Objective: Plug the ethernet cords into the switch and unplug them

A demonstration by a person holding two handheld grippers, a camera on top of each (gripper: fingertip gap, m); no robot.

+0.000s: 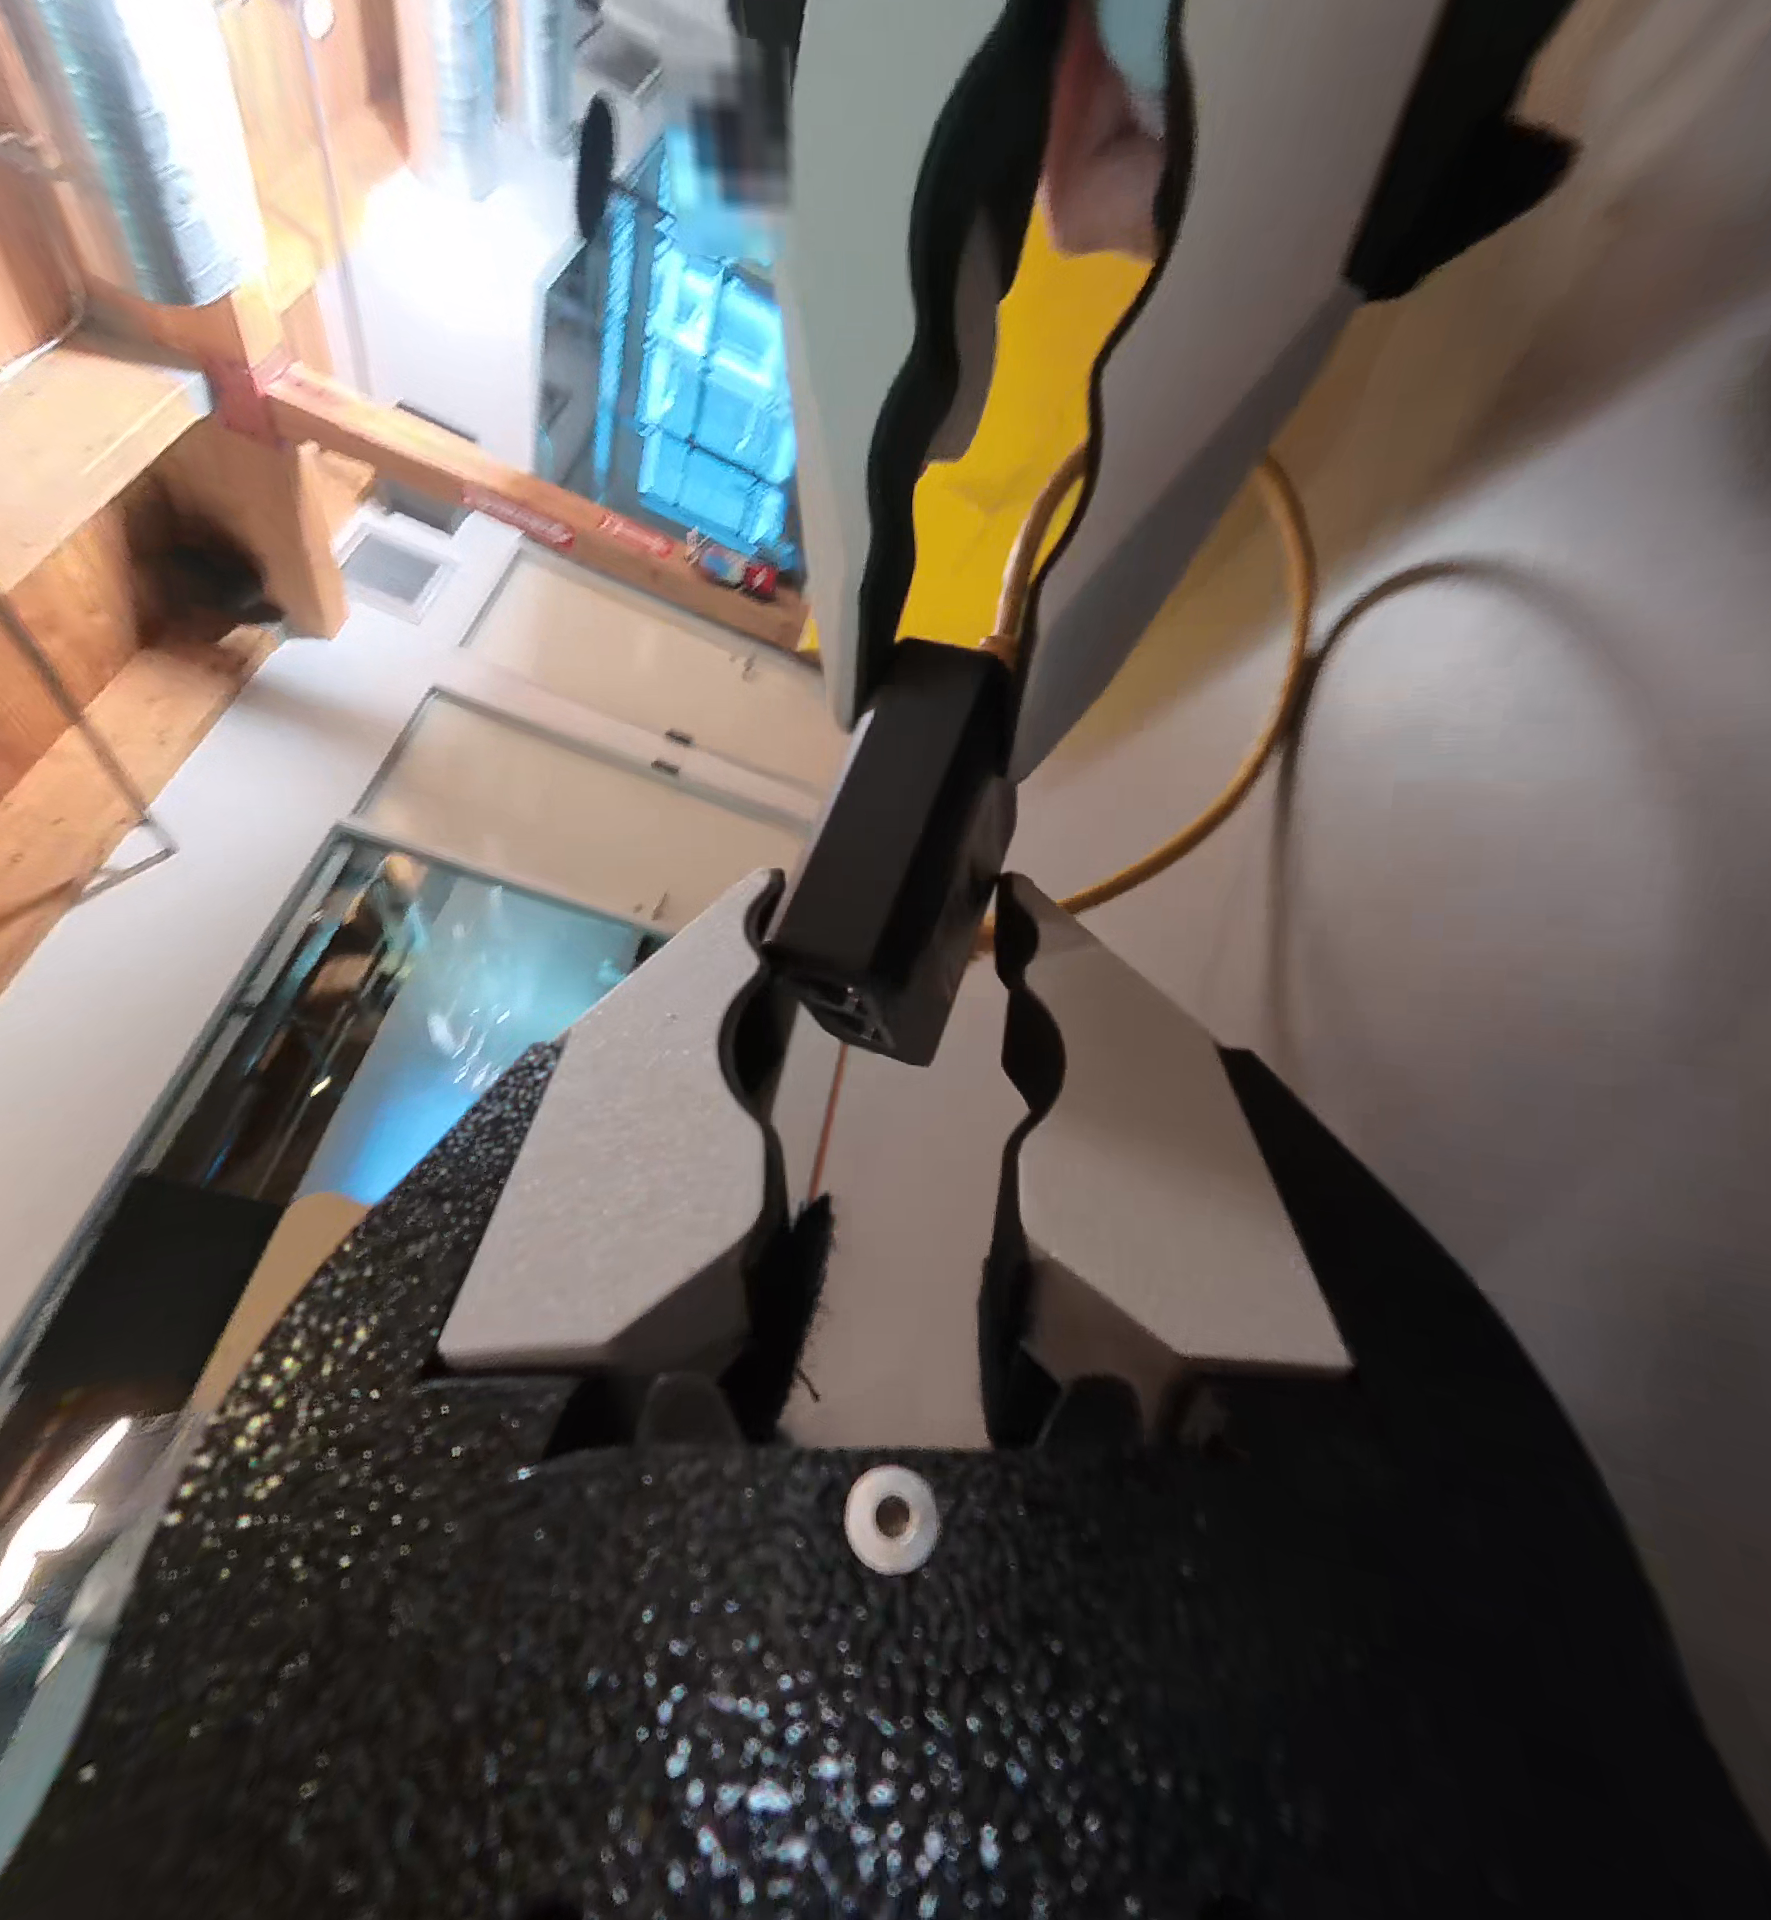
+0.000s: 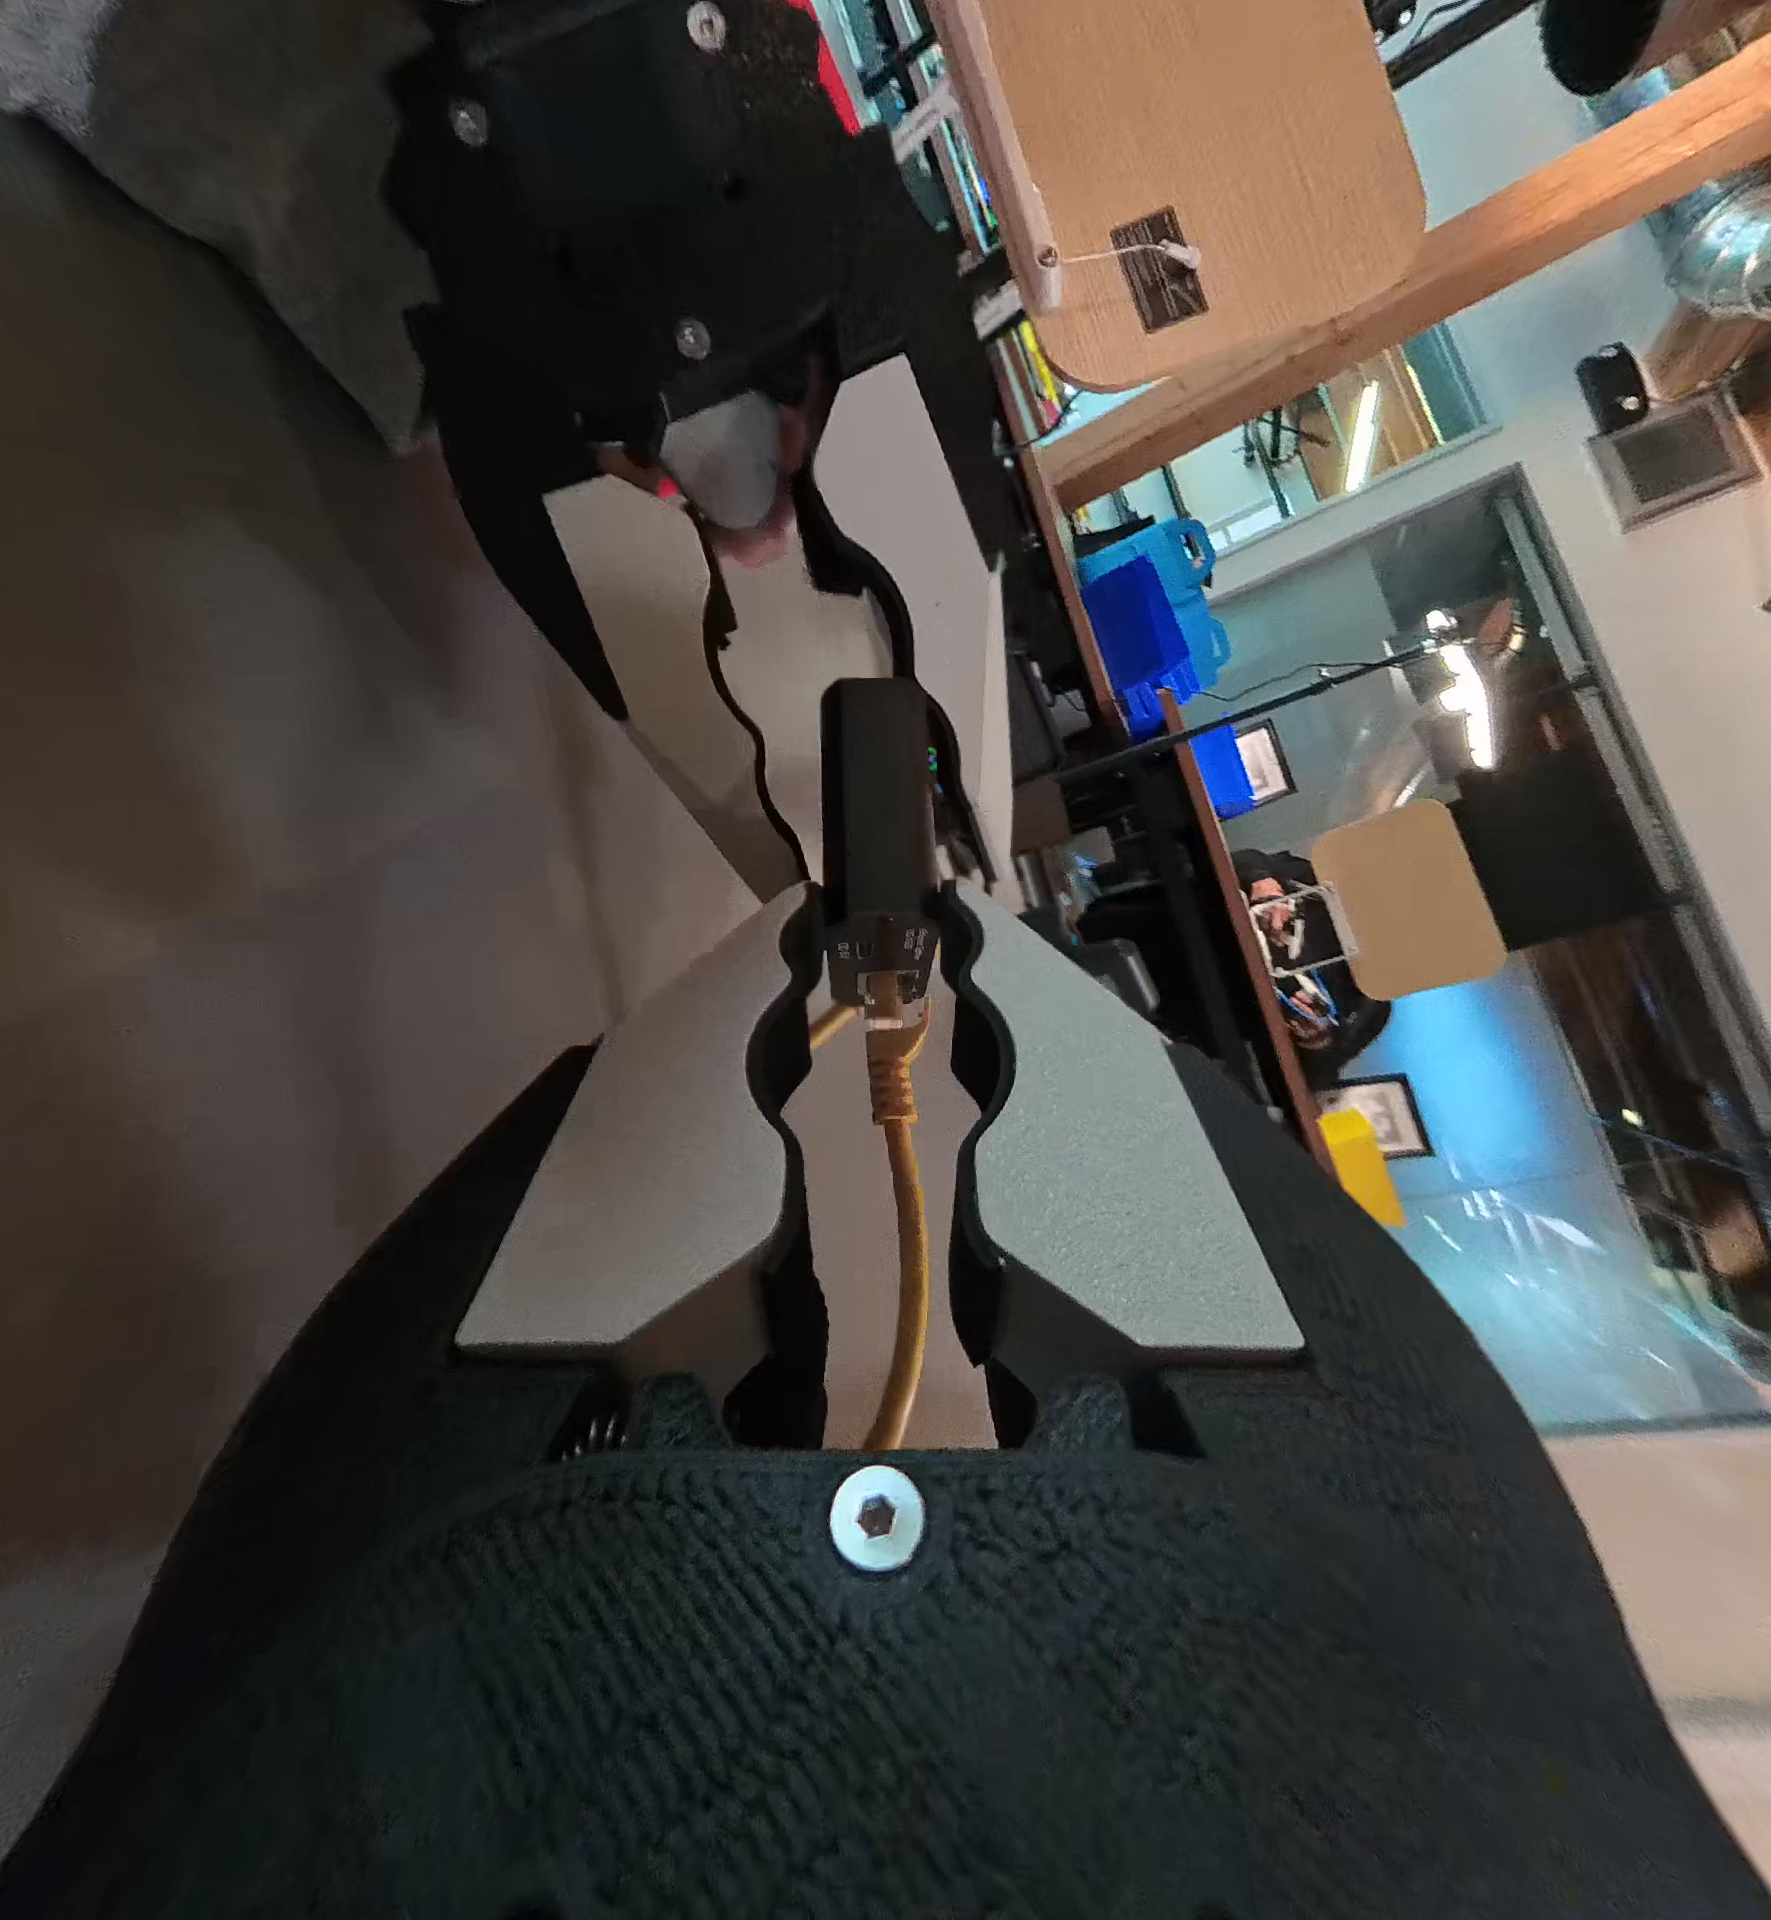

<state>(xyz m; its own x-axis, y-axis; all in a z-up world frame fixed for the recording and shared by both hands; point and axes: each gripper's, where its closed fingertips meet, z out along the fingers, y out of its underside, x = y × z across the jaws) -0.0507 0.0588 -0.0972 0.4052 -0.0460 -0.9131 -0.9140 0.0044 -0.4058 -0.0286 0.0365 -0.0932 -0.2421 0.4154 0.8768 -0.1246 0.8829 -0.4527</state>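
A small black switch (image 1: 891,821) is held off the pale table between both grippers, one at each end. My left gripper (image 1: 886,914) is shut on its near end, where an empty port faces the camera. In the right wrist view my right gripper (image 2: 879,925) is shut on the other end of the switch (image 2: 876,790). A yellow ethernet cord (image 2: 907,1226) is plugged into that end and runs back between my fingers. The same cord loops over the table in the left wrist view (image 1: 1296,623). Each gripper shows opposite in the other's view.
The pale table (image 1: 1535,831) lies to the right in the left wrist view, with a yellow object (image 1: 1052,332) behind the far gripper. Wooden beams, blue bins (image 2: 1151,613) and a tan panel (image 2: 1224,156) stand farther off. A fingertip (image 2: 730,468) shows on the far gripper.
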